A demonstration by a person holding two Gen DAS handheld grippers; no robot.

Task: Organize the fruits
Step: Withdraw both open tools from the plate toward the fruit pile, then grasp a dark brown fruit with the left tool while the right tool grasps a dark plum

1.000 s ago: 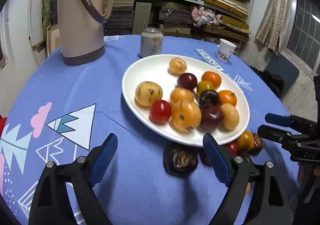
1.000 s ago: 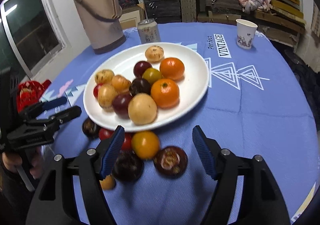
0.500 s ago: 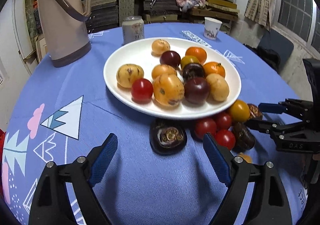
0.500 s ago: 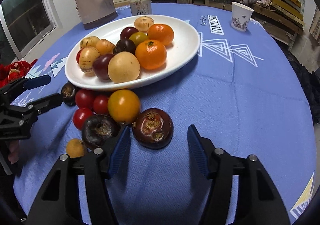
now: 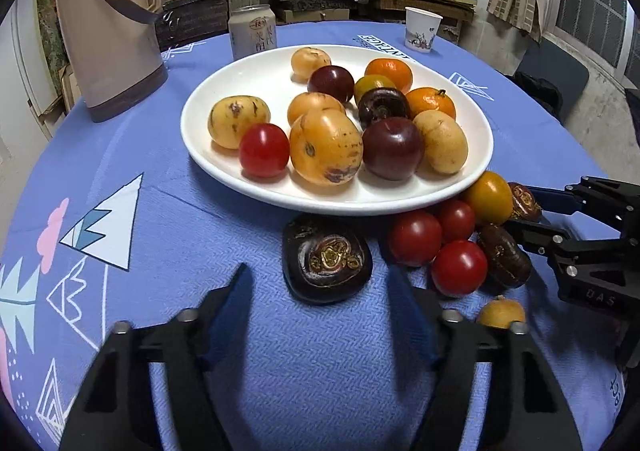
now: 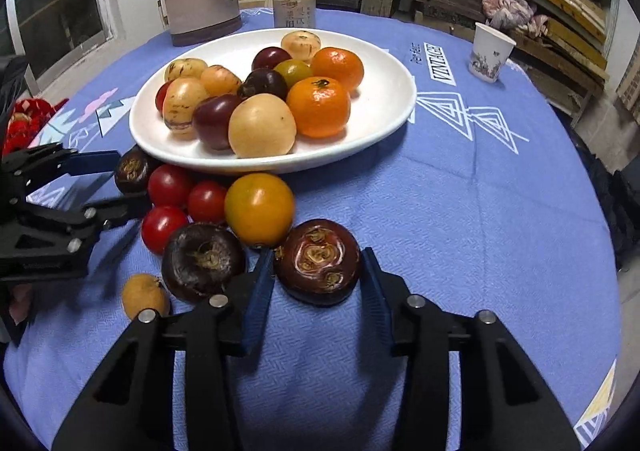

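A white plate holds several fruits: oranges, plums, yellow fruits and a red tomato. Loose fruits lie on the blue cloth before it. My left gripper is open, with a dark water chestnut just ahead between its fingertips. My right gripper is open with its blue pads on either side of another dark water chestnut; whether they touch it I cannot tell. Beside it lie a second chestnut, a yellow tomato, three red tomatoes and a small yellow fruit.
A beige thermos jug stands at the back left, a drink can behind the plate and a paper cup at the back right. Shelves with stacked boards lie beyond the round table.
Both grippers have moved forward and lower toward the loose fruits. The right gripper's fingers have narrowed around the water chestnut; the left gripper has come up to its chestnut.
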